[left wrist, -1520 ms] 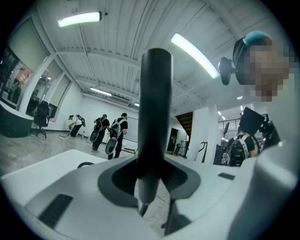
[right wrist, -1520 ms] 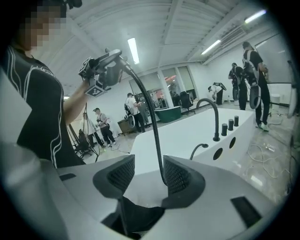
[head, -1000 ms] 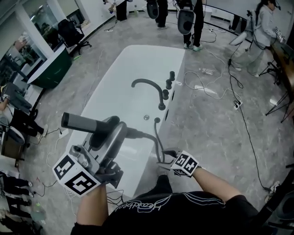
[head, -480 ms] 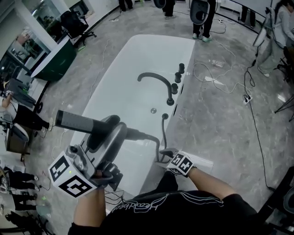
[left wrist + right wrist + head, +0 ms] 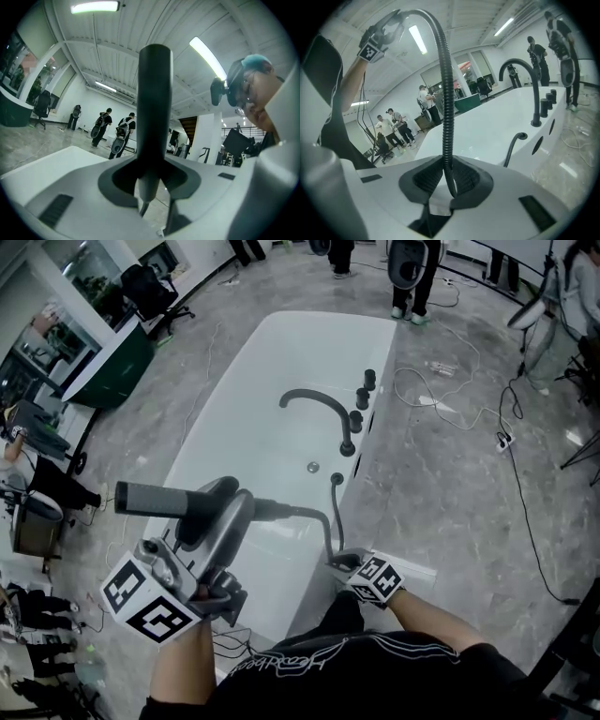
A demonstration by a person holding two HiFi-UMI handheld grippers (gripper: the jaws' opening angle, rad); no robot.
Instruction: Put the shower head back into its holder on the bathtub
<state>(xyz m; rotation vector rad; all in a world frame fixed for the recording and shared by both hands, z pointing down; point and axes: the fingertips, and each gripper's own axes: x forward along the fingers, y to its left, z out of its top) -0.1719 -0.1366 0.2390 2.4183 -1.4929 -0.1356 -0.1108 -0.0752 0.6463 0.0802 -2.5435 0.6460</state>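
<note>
Metal hose (image 5: 329,521), corrugated and floppy, will drag. Right gripper (image 5: 345,562) at 5 o'clock, jaws just closing, now pinching it. Left gripper (image 5: 221,507) clamps shower head (image 5: 155,499) by its handle at 9 o'clock – rigid, smooth, likely slippery. Bathtub (image 5: 281,371) rim socket (image 5: 312,466) at 12.

- Floor (image 5: 441,484): grey marbled tile, slight sheen.
- Loose cables (image 5: 450,390) trail across it.
- Dark green counter (image 5: 117,367) on the left, with a black office chair (image 5: 150,292) near it.
- Glazed partition (image 5: 84,268) behind the counter.
- Ceiling (image 5: 140,28): white and beamed, with its strip lights (image 5: 96,7) lit.
- White square column (image 5: 204,138).
- Several people (image 5: 103,124) stand at the far wall.
</note>
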